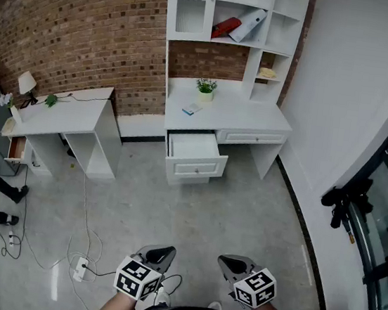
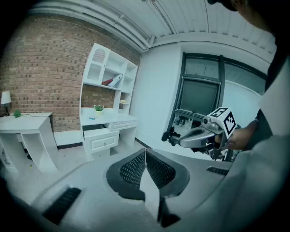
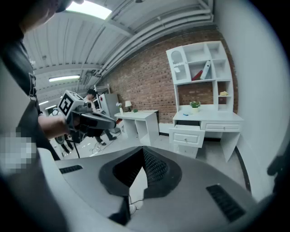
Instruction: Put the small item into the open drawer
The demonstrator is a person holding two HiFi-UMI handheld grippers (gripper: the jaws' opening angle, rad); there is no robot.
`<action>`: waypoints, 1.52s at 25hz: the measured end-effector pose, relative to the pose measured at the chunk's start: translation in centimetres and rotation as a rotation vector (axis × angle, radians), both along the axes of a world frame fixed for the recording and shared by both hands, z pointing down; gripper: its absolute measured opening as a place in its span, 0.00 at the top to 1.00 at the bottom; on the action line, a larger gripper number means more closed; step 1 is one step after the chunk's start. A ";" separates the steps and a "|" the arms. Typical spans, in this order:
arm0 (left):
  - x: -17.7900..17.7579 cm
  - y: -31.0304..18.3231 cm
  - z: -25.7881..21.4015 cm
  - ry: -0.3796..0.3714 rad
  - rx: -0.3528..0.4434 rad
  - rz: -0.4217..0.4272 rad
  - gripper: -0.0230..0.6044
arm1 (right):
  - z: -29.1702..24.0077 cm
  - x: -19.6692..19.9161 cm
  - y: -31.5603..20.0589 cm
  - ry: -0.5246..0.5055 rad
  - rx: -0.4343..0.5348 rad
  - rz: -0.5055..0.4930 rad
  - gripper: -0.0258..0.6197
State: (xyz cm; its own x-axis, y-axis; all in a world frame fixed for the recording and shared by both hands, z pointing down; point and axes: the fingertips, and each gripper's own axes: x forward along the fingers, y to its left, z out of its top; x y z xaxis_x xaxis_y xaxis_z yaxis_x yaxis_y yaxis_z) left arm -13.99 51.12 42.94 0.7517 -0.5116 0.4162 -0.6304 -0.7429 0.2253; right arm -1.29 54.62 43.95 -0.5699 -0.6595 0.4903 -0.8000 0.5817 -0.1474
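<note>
The left tool (image 1: 159, 254) and the right tool (image 1: 235, 265) are held side by side, pointing slightly downward, each with its jaws closed together on nothing. Well ahead of both, across the floor (image 1: 193, 214), stands the white desk (image 1: 245, 113). The small blue item (image 1: 191, 108) lies on its top, just beside a potted plant (image 1: 205, 88) and above the open drawer (image 1: 194, 146), which is pulled out toward the tools.

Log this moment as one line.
left tongs: shut, empty; right tongs: shut, empty; drawer: open; small item: on desk

Plant (image 1: 205, 86) on desk (image 1: 245, 116), open drawer (image 1: 193, 147) below
</note>
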 end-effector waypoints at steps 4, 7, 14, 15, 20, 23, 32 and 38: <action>-1.1 -1.3 0.0 -0.047 0.020 -0.006 0.93 | -0.7 -1.7 -0.1 0.039 0.032 -0.032 0.96; -1.2 -1.2 0.4 -0.041 0.017 0.009 0.93 | 0.1 -2.0 -0.3 -0.009 0.036 -0.013 0.96; -0.1 -2.2 0.2 0.031 0.027 0.045 0.93 | 0.2 -0.4 -3.0 -0.098 0.050 0.083 0.96; -0.1 -2.6 0.3 0.044 0.027 0.046 0.93 | 0.2 -0.4 -3.4 -0.107 0.051 0.095 0.96; -1.2 -4.6 1.4 0.063 0.005 0.063 0.93 | 1.4 -2.3 -4.9 -0.121 0.028 0.130 0.95; -2.0 -4.9 1.7 0.064 -0.002 0.091 0.93 | 2.0 -3.4 -4.8 -0.134 0.009 0.155 0.95; -5.5 -7.6 3.3 0.064 -0.035 0.128 0.93 | 3.0 -6.0 -5.5 -0.116 -0.013 0.190 0.95; -4.6 -10.4 4.6 0.074 -0.059 0.089 0.93 | 4.4 -4.8 -9.2 -0.133 -0.031 0.182 0.96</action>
State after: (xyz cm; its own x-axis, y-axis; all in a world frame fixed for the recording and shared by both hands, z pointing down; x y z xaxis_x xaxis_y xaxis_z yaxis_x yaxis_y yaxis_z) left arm -18.57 40.70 47.58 0.8227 -0.4180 0.3853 -0.5429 -0.7789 0.3140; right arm -6.11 45.41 48.38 -0.5037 -0.7430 0.4407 -0.8637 0.4230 -0.2740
